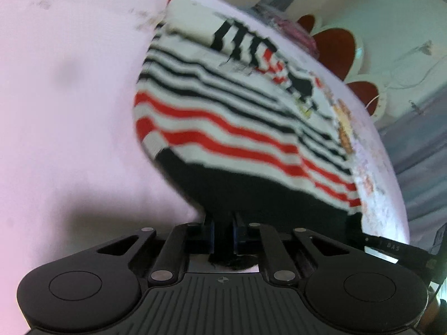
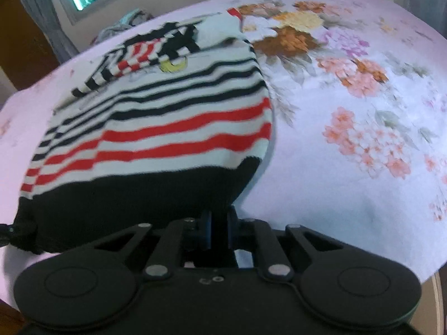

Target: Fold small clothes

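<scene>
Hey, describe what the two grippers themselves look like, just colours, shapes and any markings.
Both are matte black. The left gripper has two round discs, silver rivets, a ribbed plate and a small crosshair mark. The right gripper matches, but its plate looks smooth. Finger pads look dark blue.

Striped sweater [image 2: 167,117] on floral bedsheet [image 2: 349,111]

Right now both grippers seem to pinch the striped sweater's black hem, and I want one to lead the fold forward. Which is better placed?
Roughly even, slightly right. The right gripper and left gripper both clamp the black hem of the striped sweater; the right's view shows the floral sheet ahead.
</scene>
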`<state>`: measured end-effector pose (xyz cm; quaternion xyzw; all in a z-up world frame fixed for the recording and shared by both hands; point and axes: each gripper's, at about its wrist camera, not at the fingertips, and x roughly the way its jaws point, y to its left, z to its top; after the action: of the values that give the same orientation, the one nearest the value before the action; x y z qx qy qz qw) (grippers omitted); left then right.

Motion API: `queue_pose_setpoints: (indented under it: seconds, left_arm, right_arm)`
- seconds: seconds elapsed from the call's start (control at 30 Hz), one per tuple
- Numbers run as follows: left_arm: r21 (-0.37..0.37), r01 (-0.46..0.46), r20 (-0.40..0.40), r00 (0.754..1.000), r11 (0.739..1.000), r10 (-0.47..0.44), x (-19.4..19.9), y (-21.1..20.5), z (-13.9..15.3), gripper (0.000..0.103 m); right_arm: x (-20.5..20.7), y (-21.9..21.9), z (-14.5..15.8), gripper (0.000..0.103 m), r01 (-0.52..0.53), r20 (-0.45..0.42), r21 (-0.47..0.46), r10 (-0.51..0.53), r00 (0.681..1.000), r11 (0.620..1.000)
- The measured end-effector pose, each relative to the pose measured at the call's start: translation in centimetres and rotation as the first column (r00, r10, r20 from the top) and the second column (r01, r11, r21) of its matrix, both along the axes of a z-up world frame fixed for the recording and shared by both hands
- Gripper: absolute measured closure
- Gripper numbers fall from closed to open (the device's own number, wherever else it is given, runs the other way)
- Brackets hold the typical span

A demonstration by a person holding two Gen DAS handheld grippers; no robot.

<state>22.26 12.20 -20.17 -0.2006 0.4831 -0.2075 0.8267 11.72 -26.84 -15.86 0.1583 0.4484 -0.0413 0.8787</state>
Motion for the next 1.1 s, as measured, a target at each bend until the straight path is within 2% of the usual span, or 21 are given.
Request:
queue_pose_setpoints:
  seconds: [0.23,0.5,0.83,1.1]
  left_arm:
    - [-0.044,-0.010,0.098,0.995,0.999,0.015,2.5,0.2,3.7,0.093]
    - [-0.052,-0.023,0.213,0.976,0.998,0.034,7.4,-0.4,7.0,0.093]
    - [-0.049,-0.055,0.310,0.948,0.997,0.068,16.0,-2.9,9.6,0.093]
    - [-0.040,-0.125,0.333,0.934,0.991,0.131,24.3,-4.7,9.9,0.093]
  right_arm:
    - [1.1,-0.7,4.4,0.093,-0.024,0.133,-0.003,0.024,0.991,1.000]
    - [5.6,-1.6,7.9,0.093,-0.052,0.245,-0.024,0.056,0.968,0.998]
    - [15.2,-3.0,9.8,0.093,-0.060,0.328,-0.037,0.069,0.942,0.997]
    - [23.5,-5.2,9.6,0.093,-0.023,0.352,-0.023,0.029,0.936,0.999]
